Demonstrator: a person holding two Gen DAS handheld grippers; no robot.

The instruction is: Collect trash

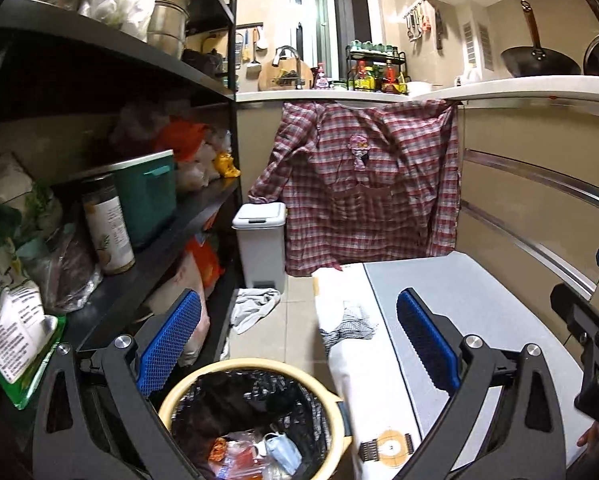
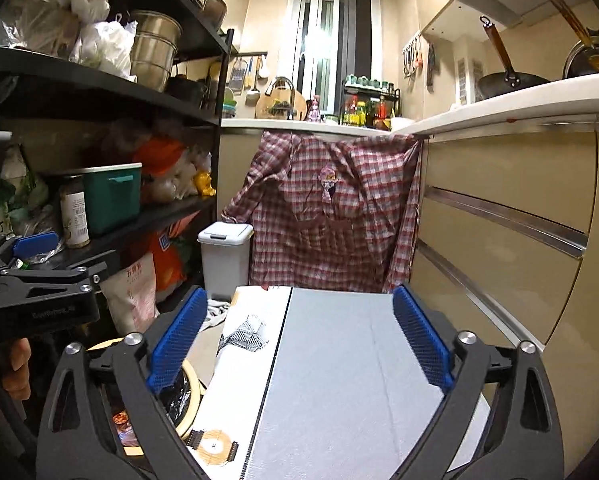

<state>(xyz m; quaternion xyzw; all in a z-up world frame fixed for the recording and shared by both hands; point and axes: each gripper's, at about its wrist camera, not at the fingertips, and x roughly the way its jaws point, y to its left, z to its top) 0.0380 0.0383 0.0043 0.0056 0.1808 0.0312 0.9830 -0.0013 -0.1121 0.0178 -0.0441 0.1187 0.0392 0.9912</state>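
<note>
**Both grippers open above the bin and the box**

The left gripper [image 1: 299, 344] hangs with its blue pads wide apart and nothing between them. Under it, at 6 o'clock in the left wrist view, stands the round bin [image 1: 331, 404] with a cream rim and a black liner. Inside the bin lie a blue mask [image 1: 283, 450] and some red and clear wrappers [image 1: 235, 456].

The right gripper [image 2: 299, 340] is also released, its pads spread over the grey top of a flat box [image 2: 339, 380]. It grasps nothing. The box lies just beside the bin, at 3 o'clock from it, and its white side shows printed drawings.

At 12 o'clock a plaid shirt [image 1: 363, 184] hangs from the counter [image 1: 499, 86]. A white pedal bin [image 1: 261, 240] stands at 9 o'clock from the shirt, and a grey rag [image 1: 255, 306] lies on the floor before it. Black shelves [image 1: 99, 44] with bags and jars fill the 9 o'clock side.
</note>
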